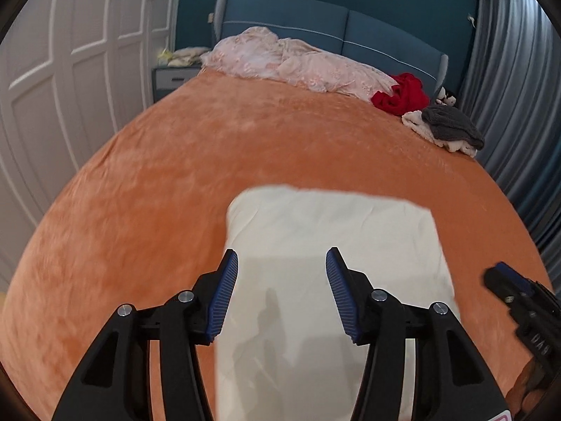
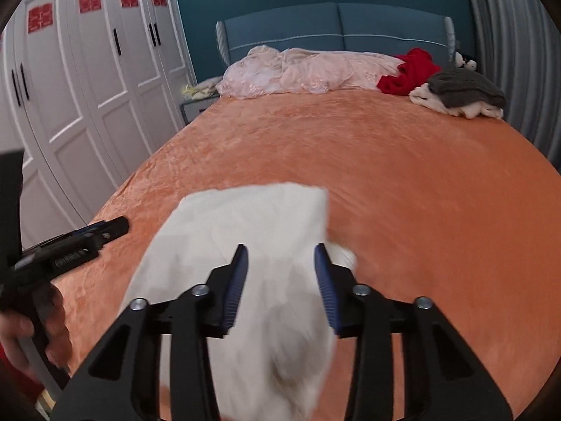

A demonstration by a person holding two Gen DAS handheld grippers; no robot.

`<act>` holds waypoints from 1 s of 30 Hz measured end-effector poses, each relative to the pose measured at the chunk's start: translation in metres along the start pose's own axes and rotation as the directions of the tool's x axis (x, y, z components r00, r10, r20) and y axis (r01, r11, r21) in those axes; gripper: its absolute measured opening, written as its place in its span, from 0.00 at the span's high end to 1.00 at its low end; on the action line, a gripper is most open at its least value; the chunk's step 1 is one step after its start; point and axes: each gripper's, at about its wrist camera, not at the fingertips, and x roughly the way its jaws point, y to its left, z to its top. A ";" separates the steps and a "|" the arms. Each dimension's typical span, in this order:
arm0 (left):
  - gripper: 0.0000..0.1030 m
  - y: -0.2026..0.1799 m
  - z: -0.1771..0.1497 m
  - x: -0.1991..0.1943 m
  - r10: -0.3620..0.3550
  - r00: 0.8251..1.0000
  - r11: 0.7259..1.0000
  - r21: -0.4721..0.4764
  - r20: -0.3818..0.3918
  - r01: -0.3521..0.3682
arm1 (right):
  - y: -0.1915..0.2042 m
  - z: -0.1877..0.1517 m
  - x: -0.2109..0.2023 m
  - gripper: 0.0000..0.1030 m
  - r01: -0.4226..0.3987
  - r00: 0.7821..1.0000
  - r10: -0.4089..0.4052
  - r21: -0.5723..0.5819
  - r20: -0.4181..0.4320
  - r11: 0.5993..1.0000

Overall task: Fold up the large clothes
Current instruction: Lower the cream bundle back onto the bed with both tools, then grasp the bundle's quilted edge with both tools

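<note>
Your left tool [image 1: 282, 291] hangs with its blue pads spread wide, pinching nothing, directly over the folded white garment [image 1: 333, 245]. That garment lies as a tidy rectangle on the orange bed cover [image 1: 175, 175], at the foot end, well away from the headboard [image 1: 333, 24]. Your right tool [image 2: 280, 287] is spread too, hovering over the garment's near right part, which looks blurred. Both are likely parted because the fold seems made. Toward the headboard wait a red garment [image 1: 399, 94] and a grey-and-cream pile [image 1: 445, 129], probably next.
</note>
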 end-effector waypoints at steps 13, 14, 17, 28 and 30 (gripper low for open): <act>0.50 -0.024 -0.016 0.121 0.097 0.992 0.995 0.029 -0.079 -0.095 | -0.006 -0.021 0.137 0.67 0.144 0.979 -0.143 -0.003 -0.143 0.990; 0.50 -0.027 -0.017 0.125 0.106 0.992 0.994 0.039 -0.073 -0.103 | -0.008 -0.023 0.142 0.67 0.142 0.980 -0.140 0.004 -0.143 0.990; 0.50 -0.028 -0.022 0.138 0.116 0.991 0.993 0.044 -0.063 -0.113 | -0.011 -0.028 0.153 0.66 0.141 0.981 -0.138 0.011 -0.139 0.990; 0.51 -0.033 -0.026 0.160 0.139 0.989 0.989 0.046 -0.045 -0.137 | -0.012 -0.036 0.172 0.65 0.146 0.984 -0.144 0.011 -0.108 0.989; 0.51 -0.034 -0.027 0.163 0.143 0.989 0.989 0.048 -0.043 -0.141 | -0.012 -0.037 0.173 0.65 0.146 0.984 -0.145 0.012 -0.103 0.989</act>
